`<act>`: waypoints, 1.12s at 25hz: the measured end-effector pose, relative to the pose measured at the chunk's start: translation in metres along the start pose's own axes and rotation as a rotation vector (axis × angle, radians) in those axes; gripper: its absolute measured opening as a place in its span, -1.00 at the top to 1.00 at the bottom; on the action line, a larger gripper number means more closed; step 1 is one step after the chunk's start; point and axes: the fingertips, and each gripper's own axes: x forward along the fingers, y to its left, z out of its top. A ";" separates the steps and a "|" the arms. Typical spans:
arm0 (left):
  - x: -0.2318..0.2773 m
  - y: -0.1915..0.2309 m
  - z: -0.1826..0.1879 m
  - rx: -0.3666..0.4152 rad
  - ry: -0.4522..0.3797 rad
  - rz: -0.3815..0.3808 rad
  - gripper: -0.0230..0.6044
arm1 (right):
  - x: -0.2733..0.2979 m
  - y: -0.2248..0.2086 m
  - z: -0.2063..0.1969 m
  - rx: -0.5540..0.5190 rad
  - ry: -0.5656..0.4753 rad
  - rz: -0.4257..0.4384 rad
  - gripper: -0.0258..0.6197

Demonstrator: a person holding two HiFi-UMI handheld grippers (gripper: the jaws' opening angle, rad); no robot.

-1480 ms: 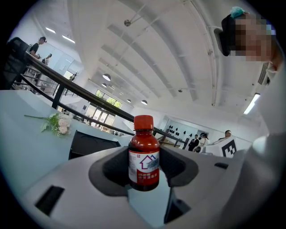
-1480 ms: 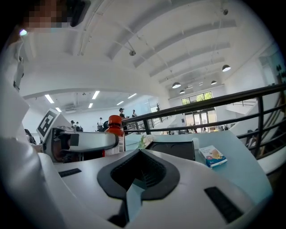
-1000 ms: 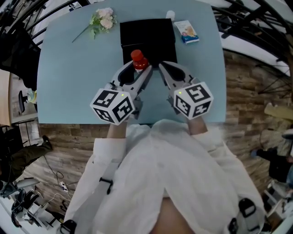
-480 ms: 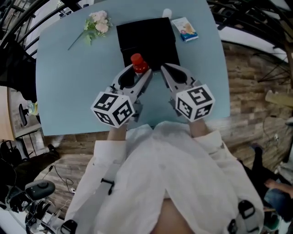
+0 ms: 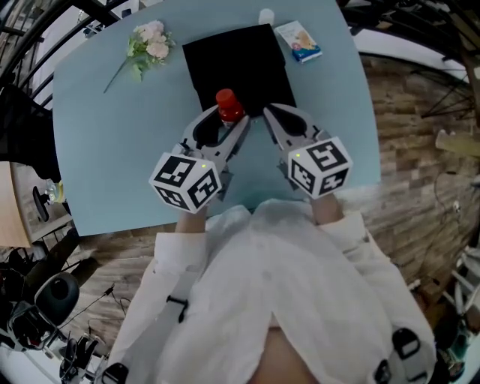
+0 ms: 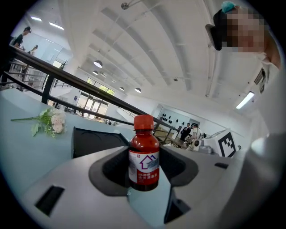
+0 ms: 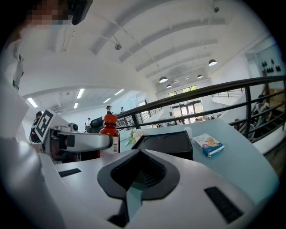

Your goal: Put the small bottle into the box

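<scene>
A small bottle of dark red liquid, with a red cap and a white label, stands upright between the jaws of my left gripper, which is shut on it. It is held at the near edge of the black box on the light blue table. The left gripper view shows the bottle gripped low on its body, with the box behind it. My right gripper hovers beside it on the right, shut and holding nothing. In the right gripper view the bottle is to the left.
A sprig of pale flowers lies at the far left of the table. A small blue and white carton lies to the right of the box, and a small white object sits behind it. The table's near edge runs just under the grippers.
Both grippers and the bottle keep almost the same place at the box's near edge. The head view has shifted, so the table and box appear slightly turned.
</scene>
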 end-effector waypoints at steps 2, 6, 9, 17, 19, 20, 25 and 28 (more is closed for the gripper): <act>0.002 0.004 0.001 0.032 0.018 0.009 0.26 | 0.001 -0.003 -0.001 0.005 0.003 -0.004 0.91; 0.008 0.009 0.003 0.120 0.061 0.039 0.26 | 0.000 -0.010 -0.004 0.020 0.014 -0.010 0.91; 0.014 0.010 0.005 0.187 0.098 0.041 0.26 | 0.000 -0.016 -0.005 0.025 0.018 -0.015 0.91; 0.037 0.015 0.003 0.369 0.203 0.016 0.26 | 0.007 -0.031 -0.009 0.031 0.033 -0.040 0.91; 0.044 0.018 0.000 0.407 0.233 0.009 0.26 | 0.010 -0.034 -0.011 0.021 0.041 -0.047 0.91; 0.047 0.020 -0.002 0.429 0.249 0.006 0.26 | 0.012 -0.035 -0.012 0.014 0.046 -0.051 0.91; 0.061 0.027 -0.009 0.504 0.324 -0.003 0.26 | 0.019 -0.039 -0.018 -0.014 0.074 -0.059 0.91; 0.067 0.033 -0.016 0.518 0.368 -0.002 0.26 | 0.023 -0.040 -0.025 -0.049 0.110 -0.061 0.91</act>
